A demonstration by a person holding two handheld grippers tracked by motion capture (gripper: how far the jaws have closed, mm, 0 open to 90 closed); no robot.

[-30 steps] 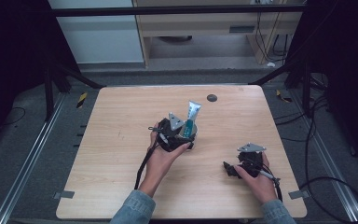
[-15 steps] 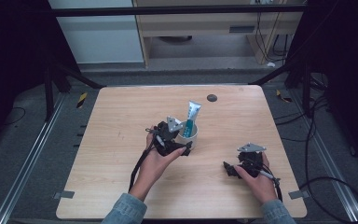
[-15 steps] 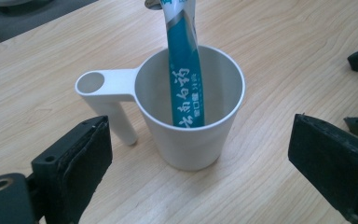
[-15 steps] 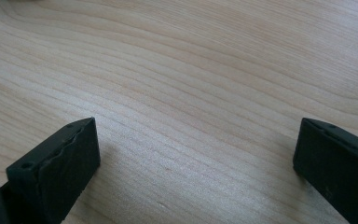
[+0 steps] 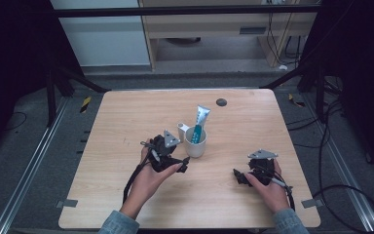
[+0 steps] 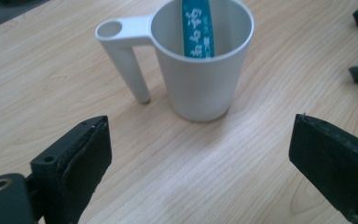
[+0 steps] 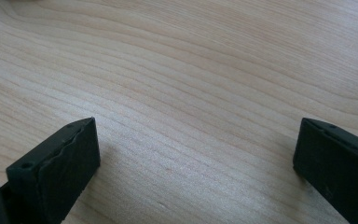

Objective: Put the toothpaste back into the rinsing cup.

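White cup [image 5: 196, 143] stands upright on the wooden surface [image 5: 126, 122], roughly mid-surface, a little nearer the far edge than the near one. Mouth faces up. Its handle [image 6: 126, 56] is a flat tab with a round hole at rim level and a straight leg down to the surface; in the high view it juts from the cup's left side, toward the far-left corner.

Contents: one toothpaste tube [image 5: 199, 122], white and teal with white lettering. Long axis close to vertical, leaning slightly toward the far-right corner. Lower end sits inside the cup, flat crimped end sticks well above the rim. In the left gripper view the tube rests against the cup's far inner wall.

Left gripper [image 5: 184, 163] lies just beside the cup on its near-left side, pointed at it. Jaws released and spread wide, having just been opening; nothing between them but bare wood, cup apart from both.

Right gripper [image 5: 237, 176] rests near the near-right corner, well apart from the cup. Jaws spread wide over bare wood grain, grasping nothing.

Small dark round disc [image 5: 221, 102] sits close to the far edge.
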